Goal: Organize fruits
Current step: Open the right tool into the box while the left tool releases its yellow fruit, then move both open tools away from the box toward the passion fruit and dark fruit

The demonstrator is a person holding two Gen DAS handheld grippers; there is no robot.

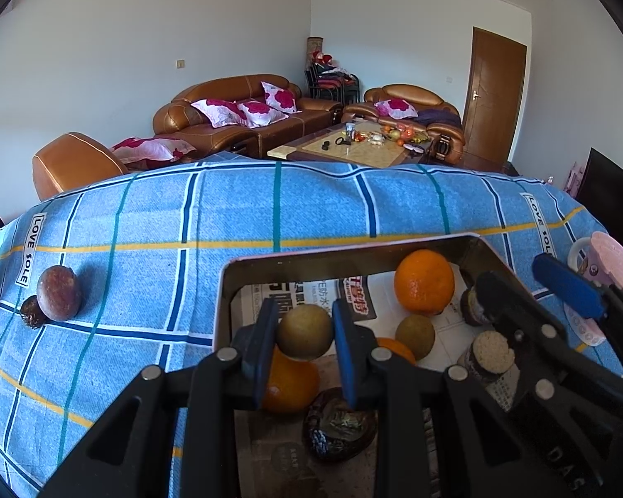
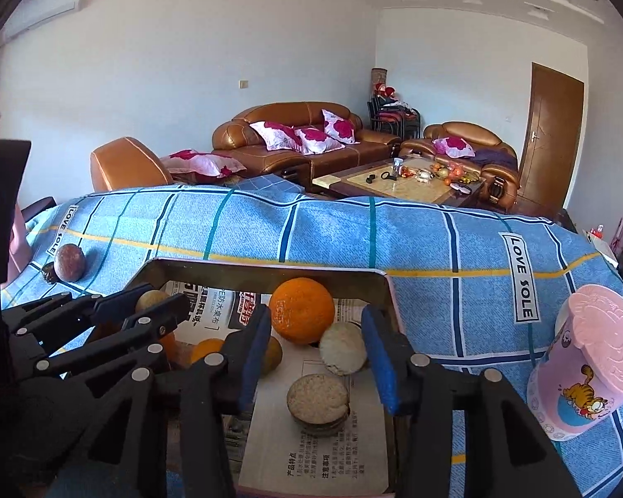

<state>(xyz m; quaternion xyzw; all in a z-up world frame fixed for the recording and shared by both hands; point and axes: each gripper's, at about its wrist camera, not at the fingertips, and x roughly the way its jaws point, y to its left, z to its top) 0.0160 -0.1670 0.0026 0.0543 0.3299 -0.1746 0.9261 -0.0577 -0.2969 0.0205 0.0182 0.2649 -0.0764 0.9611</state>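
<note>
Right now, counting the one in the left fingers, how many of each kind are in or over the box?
Oranges: 3
Green-brown round fruits: 2, one of them gripped by the left fingers
Pale-topped round pieces: 2
Dark shiny lump: 1
Total: 8

A dark fruit (image 1: 32,311) is half hidden behind the purple passion fruit (image 1: 58,294).

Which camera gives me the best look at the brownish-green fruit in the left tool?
Left wrist: the brownish-green fruit sits centred between the left tool's pads, unobstructed. Right wrist shows only a sliver of it behind that tool's fingers.
</note>
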